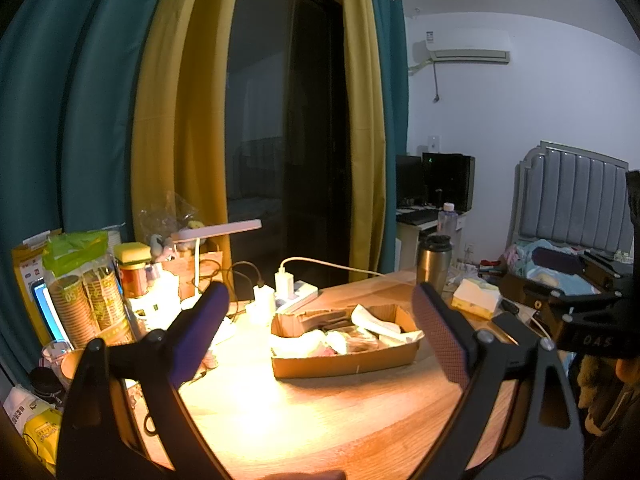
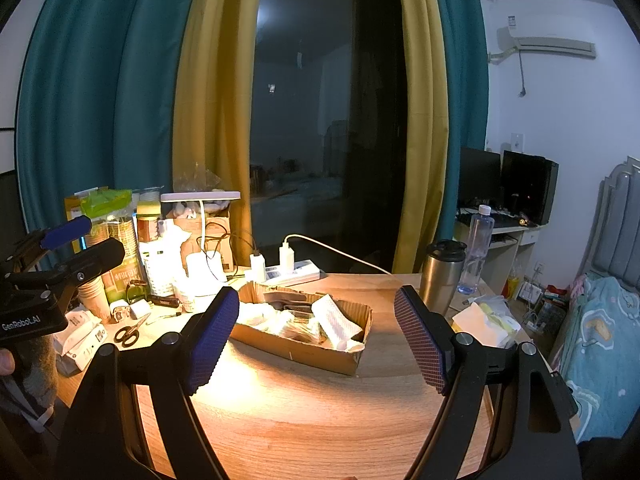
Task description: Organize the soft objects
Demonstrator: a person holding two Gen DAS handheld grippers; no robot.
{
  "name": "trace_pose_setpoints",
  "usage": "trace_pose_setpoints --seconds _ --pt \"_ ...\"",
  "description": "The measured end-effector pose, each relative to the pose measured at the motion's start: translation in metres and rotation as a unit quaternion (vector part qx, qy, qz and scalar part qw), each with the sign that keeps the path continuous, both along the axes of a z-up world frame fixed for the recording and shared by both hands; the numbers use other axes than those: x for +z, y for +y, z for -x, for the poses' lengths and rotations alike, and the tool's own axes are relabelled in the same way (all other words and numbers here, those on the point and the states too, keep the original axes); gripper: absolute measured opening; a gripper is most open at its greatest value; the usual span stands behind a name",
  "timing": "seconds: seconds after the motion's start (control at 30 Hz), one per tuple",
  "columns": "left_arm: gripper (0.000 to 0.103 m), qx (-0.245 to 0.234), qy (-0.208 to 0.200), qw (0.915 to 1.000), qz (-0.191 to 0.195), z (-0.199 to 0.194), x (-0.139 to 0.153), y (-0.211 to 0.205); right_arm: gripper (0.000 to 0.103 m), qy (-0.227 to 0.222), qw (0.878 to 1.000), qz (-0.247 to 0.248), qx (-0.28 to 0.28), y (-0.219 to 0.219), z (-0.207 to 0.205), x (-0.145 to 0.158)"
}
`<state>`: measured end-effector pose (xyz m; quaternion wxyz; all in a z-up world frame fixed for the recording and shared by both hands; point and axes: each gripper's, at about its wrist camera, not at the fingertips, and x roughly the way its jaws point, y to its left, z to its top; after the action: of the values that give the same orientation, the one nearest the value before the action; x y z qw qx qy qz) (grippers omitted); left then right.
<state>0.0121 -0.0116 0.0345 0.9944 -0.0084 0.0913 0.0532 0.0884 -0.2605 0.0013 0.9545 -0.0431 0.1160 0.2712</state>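
Observation:
A shallow cardboard box [image 1: 344, 364] [image 2: 304, 350] sits on the wooden table and holds a pile of soft white and pale cloth items [image 1: 316, 340] [image 2: 280, 322]. My left gripper [image 1: 320, 320] is open and empty, held above the table in front of the box. My right gripper [image 2: 318, 330] is open and empty, also in front of the box. The right gripper shows at the right edge of the left wrist view [image 1: 560, 280]. The left gripper shows at the left edge of the right wrist view [image 2: 76, 240].
A lit desk lamp [image 2: 200, 197], paper cups [image 1: 86, 304], jars, scissors [image 2: 130, 332] and packets crowd the table's left. A power strip [image 2: 294, 274] with chargers lies behind the box. A steel tumbler [image 2: 442, 276], water bottle [image 2: 476, 248] and tissue pack [image 1: 476, 298] stand right. A bed is at far right.

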Motion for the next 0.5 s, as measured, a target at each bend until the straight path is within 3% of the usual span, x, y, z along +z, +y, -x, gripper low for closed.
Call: trace_pose_setpoints --seconds 0.5 --pt "0.094 -0.001 0.0 1.0 0.0 -0.0002 -0.0005 -0.0009 0.083 0.001 1.0 0.0 0.0 -0.0001 -0.0005 0.0002"
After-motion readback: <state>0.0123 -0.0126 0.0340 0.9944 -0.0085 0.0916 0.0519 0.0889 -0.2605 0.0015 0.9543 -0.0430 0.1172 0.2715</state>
